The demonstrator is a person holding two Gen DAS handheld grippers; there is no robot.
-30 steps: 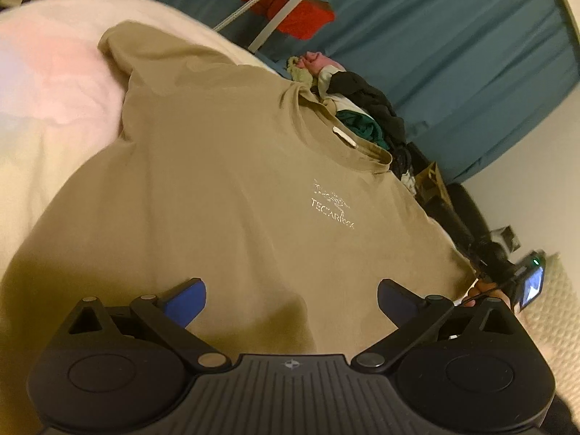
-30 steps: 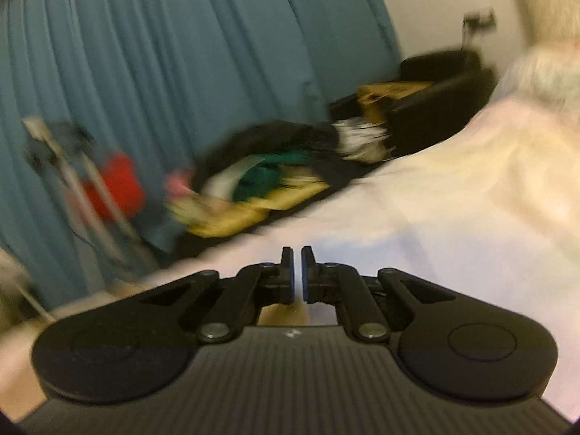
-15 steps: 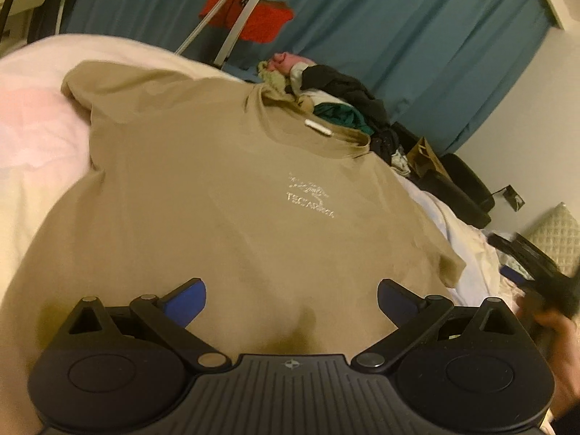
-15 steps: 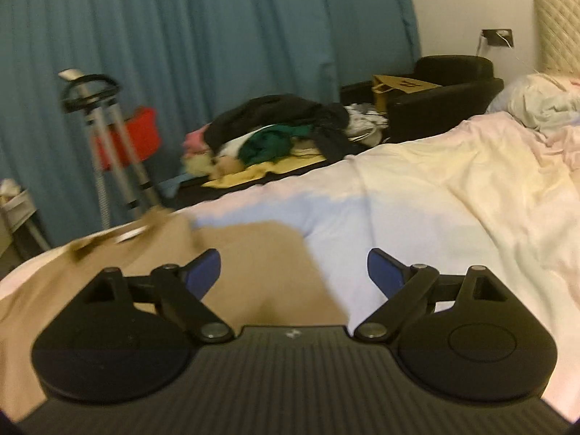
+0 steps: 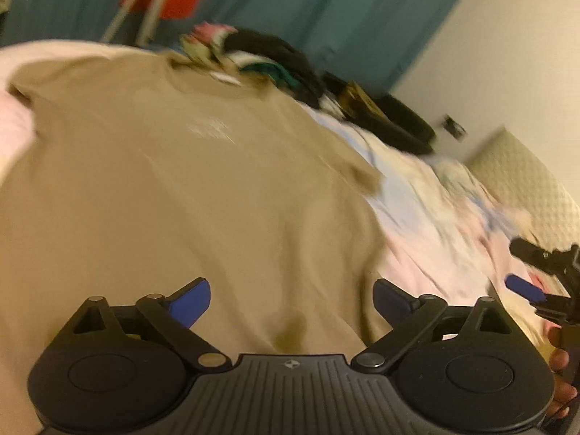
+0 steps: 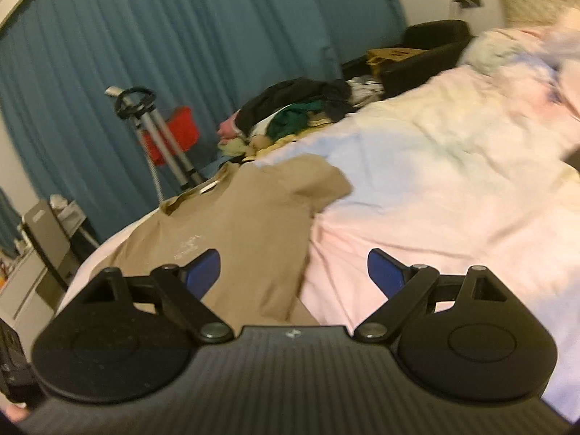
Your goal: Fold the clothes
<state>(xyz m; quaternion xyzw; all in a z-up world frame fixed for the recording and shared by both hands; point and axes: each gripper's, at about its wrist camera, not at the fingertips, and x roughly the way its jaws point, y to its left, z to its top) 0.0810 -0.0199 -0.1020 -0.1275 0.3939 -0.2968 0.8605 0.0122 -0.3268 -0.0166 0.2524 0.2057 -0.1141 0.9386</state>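
A tan T-shirt (image 5: 181,181) with a small white chest print lies spread front-up on the bed, neck toward the far curtain. My left gripper (image 5: 291,290) hovers over its lower part. Its blue-padded jaws stand wide and are closing, with only flat cloth below them and nothing pinched. In the right wrist view the shirt (image 6: 246,224) lies at the left, its right sleeve toward the middle. My right gripper (image 6: 293,261) stands open above the shirt's right side edge and the duvet. The right gripper (image 5: 525,268) also shows at the left wrist view's right edge, with a hand behind it.
The bed has a pale pastel duvet (image 6: 435,181) and a quilted headboard (image 5: 525,174). A pile of clothes (image 6: 297,112) lies beyond the shirt's neck. A tripod (image 6: 159,137), a red bag (image 6: 177,134) and a black armchair (image 6: 427,43) stand before the blue curtain.
My right gripper has gone from shut to wide open and swung over until the shirt's right side lies under it. The left gripper has shifted and rolled over the shirt's lower part.
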